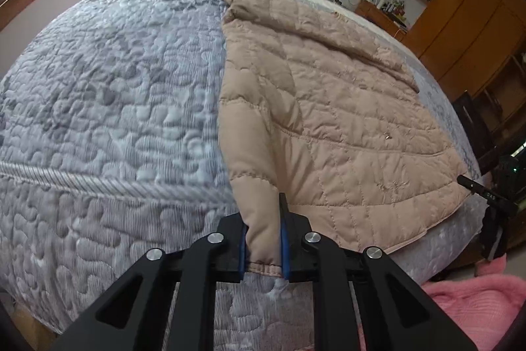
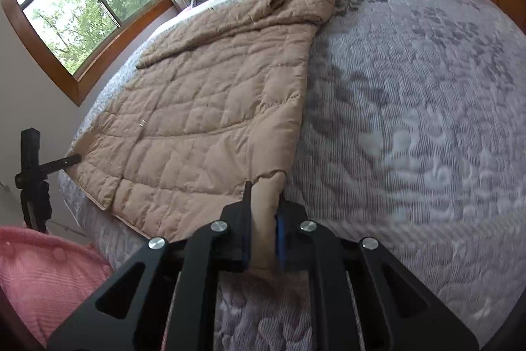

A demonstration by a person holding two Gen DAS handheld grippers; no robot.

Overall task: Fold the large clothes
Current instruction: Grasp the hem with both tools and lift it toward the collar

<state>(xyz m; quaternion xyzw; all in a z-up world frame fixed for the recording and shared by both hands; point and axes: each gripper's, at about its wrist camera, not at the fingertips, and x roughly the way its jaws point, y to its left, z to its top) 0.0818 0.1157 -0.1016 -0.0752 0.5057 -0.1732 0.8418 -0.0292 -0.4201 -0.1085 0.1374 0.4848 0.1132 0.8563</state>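
My left claw and right claw each pinch a hem corner of the beige quilted coat lying on the bed, presumably for folding it toward the headboard.

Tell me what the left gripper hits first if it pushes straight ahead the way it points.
Probably the beige quilted jacket itself: the left gripper is already clamped on its corner, with the grey bedspread directly underneath.
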